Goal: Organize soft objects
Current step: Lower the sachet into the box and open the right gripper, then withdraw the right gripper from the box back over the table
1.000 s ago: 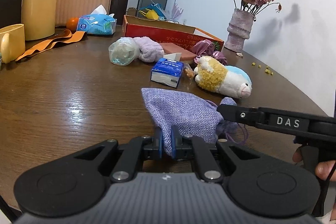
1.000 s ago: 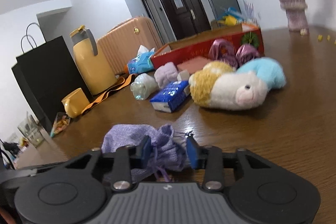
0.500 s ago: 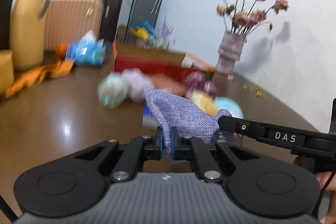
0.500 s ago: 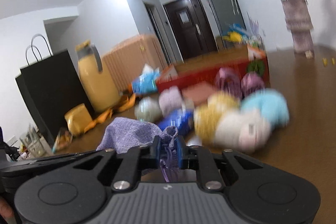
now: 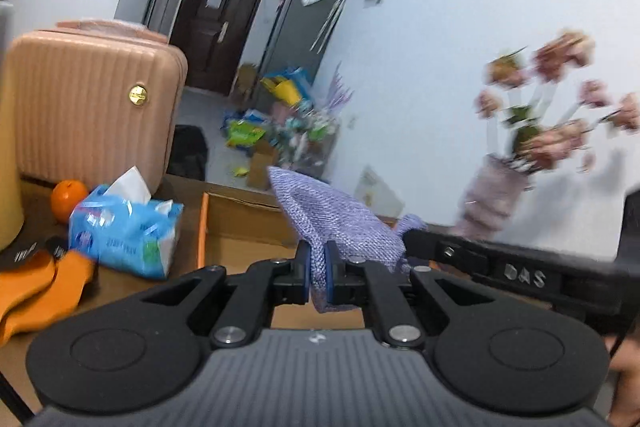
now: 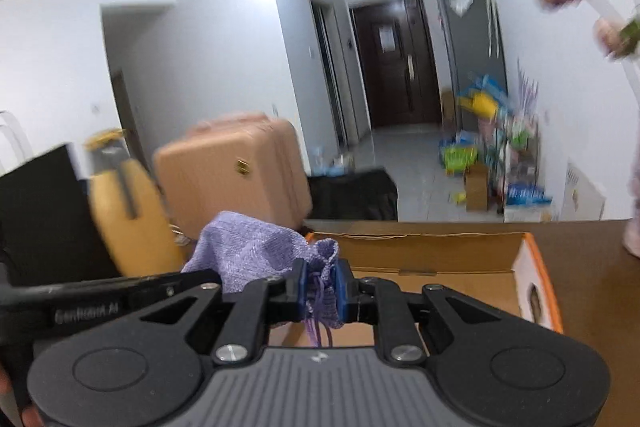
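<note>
A purple woven drawstring pouch hangs in the air between both grippers. My left gripper is shut on its flat bottom edge. My right gripper is shut on its gathered neck, and the pouch and its cords hang below the pads. The pouch is held over the open cardboard box, whose orange-edged rim shows in the right wrist view. The right gripper's black body crosses the left wrist view at right.
A blue tissue pack, an orange, an orange strap and a pink suitcase stand at left. A yellow thermos and a black bag are further left. A vase of dried roses stands at right.
Both grippers have lifted the pouch off the table and carried it forward over the cardboard box. The right gripper closed on its neck. The plush toy and small packs have dropped out of view.
</note>
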Tool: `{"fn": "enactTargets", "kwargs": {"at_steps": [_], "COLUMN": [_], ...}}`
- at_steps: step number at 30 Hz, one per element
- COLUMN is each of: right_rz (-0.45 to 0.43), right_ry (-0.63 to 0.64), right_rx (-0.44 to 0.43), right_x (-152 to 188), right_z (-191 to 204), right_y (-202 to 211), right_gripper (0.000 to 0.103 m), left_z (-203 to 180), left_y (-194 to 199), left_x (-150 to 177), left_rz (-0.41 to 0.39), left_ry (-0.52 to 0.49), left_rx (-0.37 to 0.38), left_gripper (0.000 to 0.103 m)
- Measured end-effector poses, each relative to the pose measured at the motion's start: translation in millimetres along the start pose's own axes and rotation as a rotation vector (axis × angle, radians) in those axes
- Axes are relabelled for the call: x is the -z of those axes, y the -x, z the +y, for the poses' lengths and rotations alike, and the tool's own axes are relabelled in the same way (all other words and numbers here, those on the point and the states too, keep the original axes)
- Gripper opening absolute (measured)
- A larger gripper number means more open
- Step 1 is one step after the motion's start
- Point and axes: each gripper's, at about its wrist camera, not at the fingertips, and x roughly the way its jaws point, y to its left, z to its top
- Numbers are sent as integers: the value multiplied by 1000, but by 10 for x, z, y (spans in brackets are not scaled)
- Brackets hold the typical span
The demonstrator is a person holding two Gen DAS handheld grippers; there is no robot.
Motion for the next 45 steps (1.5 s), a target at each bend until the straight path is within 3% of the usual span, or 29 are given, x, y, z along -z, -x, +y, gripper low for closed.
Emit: {"fn": "enactTargets", "kwargs": {"at_steps": [5,8,9,12,13,15,16,19,23,28,32,34,36,40,45], "right_rz": [168,243,249,259,269,293,312,282,235,179,121,103,84,2,-134], "right_ry": [-28,-35,-30,-19,-31,-79,-122,-195,-139,-81,-44,-26,-7,29,49], "right_rx": [37,44,59,80,76,77,85,68,93,135,204,239,272,340,367], "right_x": [-255,-254,-249,-191,-156,-83,-52,13,-23,-251,-405,-415,-388,-277,31], "right_z": [-403,-518,-528,-551,-586,-671,-735,-793,-686,-647,-624,-592,-519,-344,-99], "right_y": [-1266,-1807,-1921,-2126,-2172,-2242,-2266,-2130,-1965,-1512,-824,-457,-56,696,1453], "right_gripper": [14,14,15,26,39,63,66,65,65,67,74,83,83,95,98], "left_z": [362,493,511,539,535,521,520,467,377,158,-5,-62,-142,-249,-385], "left_y": [-1125,-1542,-1626,-1679,-1671,-1657,-1671,-1644,-1535,-1019,-455,-172,144,682,1301], "left_x": [-125,-87,-66,-2,11,32,21,50,59,-199,-389,-405,-353,-243,31], "left_rz": [132,164,182,167,164,143,147,138,120,11,-52,-81,-100,-153,-238], "left_ry": [47,17,-11,-86,-97,-125,-130,-138,-151,-198,-222,-214,-226,-246,-244], "left_rx": [-127,-224,-244,-236,-234,-243,-222,-199,-192,-174,-163,-170,-155,-138,-113], "left_gripper": [8,10,15,26,28,44,45,46,61,79,92,96,100,102,103]}}
